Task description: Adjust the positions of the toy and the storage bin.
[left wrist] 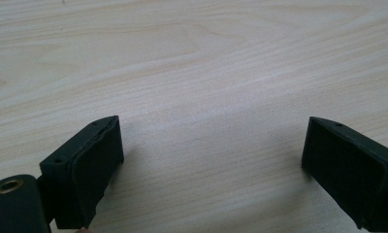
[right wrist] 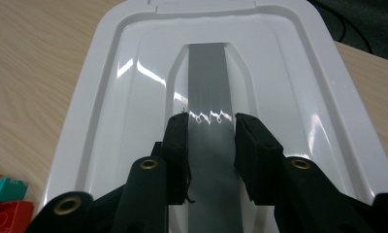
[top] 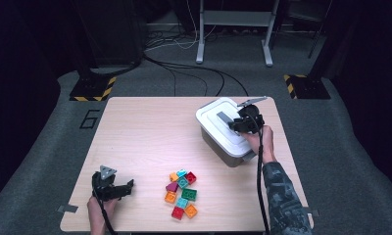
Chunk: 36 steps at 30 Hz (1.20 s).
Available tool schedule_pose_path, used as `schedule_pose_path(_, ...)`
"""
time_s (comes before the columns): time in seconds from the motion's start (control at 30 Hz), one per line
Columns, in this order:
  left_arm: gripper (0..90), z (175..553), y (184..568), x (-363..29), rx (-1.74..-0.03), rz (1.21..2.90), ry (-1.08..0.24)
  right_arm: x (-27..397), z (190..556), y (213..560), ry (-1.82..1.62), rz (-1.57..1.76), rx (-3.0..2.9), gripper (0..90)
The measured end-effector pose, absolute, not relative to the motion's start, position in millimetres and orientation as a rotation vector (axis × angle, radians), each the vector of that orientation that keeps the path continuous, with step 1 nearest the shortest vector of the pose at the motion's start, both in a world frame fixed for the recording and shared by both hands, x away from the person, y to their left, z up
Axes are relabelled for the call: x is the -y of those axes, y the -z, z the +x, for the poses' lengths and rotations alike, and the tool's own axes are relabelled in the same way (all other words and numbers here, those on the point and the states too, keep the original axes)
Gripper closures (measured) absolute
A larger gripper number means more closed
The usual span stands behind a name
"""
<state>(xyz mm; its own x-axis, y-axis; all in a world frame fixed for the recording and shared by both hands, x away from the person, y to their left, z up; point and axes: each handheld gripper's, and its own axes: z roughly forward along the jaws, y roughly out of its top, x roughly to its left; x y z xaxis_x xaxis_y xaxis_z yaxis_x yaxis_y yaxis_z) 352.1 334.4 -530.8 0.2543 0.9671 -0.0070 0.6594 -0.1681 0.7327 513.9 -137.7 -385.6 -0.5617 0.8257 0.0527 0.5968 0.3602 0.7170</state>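
At the far right of the bench, the right gripper has its fingers clenched across the grey handle strip on the white lid of the box, which stands well apart from the loose bricks. That strip runs lengthwise straight away from the fingers, so they pinch it across its narrow width, and a lift would likely go straight up. Near the front left corner, the left gripper rests with fingers released over bare wood, farther from the box.
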Motion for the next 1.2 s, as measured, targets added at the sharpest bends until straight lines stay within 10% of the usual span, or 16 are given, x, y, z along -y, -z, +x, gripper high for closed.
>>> schedule_pose_path(1.2, 7.7, 352.0, 530.7, -334.3, -1.475, 1.907, -0.636, 112.2, 516.3, 385.0, -1.018, 1.247, -2.325, 66.4)
